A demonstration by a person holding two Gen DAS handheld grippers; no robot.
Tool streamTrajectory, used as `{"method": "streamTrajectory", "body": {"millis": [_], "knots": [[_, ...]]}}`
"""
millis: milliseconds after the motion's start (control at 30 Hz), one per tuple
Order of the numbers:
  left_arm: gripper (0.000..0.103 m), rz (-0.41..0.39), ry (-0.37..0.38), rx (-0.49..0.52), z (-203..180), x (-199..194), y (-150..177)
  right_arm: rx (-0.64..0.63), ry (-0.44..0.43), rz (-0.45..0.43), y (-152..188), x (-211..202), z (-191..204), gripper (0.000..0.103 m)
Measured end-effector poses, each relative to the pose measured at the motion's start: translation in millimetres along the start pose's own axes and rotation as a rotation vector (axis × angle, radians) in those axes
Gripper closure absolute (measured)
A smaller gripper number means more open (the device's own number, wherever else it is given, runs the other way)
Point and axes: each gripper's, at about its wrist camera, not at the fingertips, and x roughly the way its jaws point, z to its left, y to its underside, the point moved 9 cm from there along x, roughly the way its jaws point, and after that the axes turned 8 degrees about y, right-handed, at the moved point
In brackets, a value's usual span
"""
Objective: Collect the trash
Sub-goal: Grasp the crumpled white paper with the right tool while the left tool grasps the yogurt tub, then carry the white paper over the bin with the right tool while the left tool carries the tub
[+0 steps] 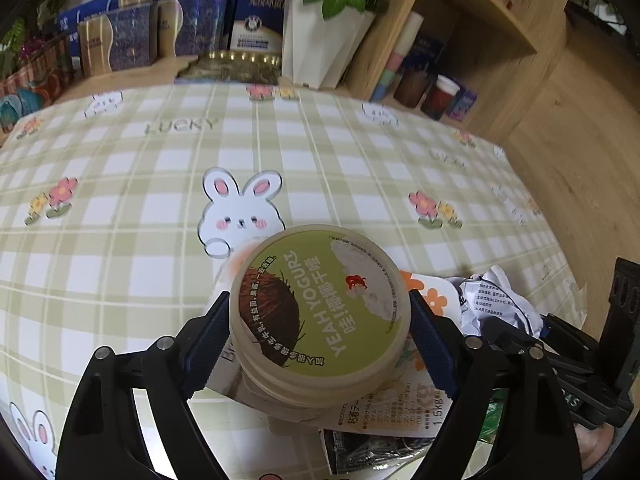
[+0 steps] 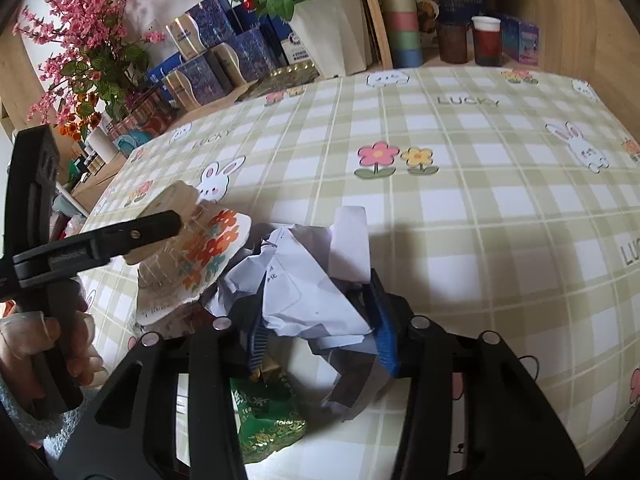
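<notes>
**Both tools loaded, trash pile underneath**

Checked bunny tablecloth covers the whole desk (image 1: 168, 184), with gift boxes, a white flower pot (image 1: 320, 40) and a wooden shelf (image 1: 472, 40) along the back. Left tool (image 1: 320, 328) is clamped on a yogurt tub (image 1: 320, 308) by its sides, held just above a small pile of wrappers at the near edge. The tub looks light and stiff, probably a bit slick, so a grip below the lid rim seems safest. Right tool (image 2: 320, 320) is pinched on a crumpled paper wad (image 2: 304, 280), which looks soft and nearly weightless, so grab it anywhere. Under it sits a green foil packet (image 2: 268, 420), half hidden. Can't tell what the floral card (image 2: 216, 248) beside the tub belongs to, and no bin shows in either view.
</notes>
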Motion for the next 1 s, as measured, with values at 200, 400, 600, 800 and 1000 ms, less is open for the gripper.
{"method": "streamTrajectory", "body": {"millis": [200, 400, 600, 800, 1000], "knots": [[0.020, -0.061, -0.014, 0.036, -2, -26, -13, -0.003, 0.060, -0.047, -16, -9, -10, 0.060], [0.020, -0.100, -0.034, 0.042, 4, -49, -17, 0.001, 0.155, -0.093, -35, -19, -29, 0.061], [0.020, -0.114, -0.033, 0.046, 6, -70, -11, -0.002, 0.157, -0.131, -45, -39, -28, 0.061], [0.020, -0.127, -0.024, 0.046, 7, -97, 2, -0.044, 0.144, -0.134, -37, -53, -6, 0.061], [0.020, -0.128, -0.025, 0.049, 9, -125, 21, -0.086, 0.127, -0.149, -25, -73, 17, 0.061]]}}
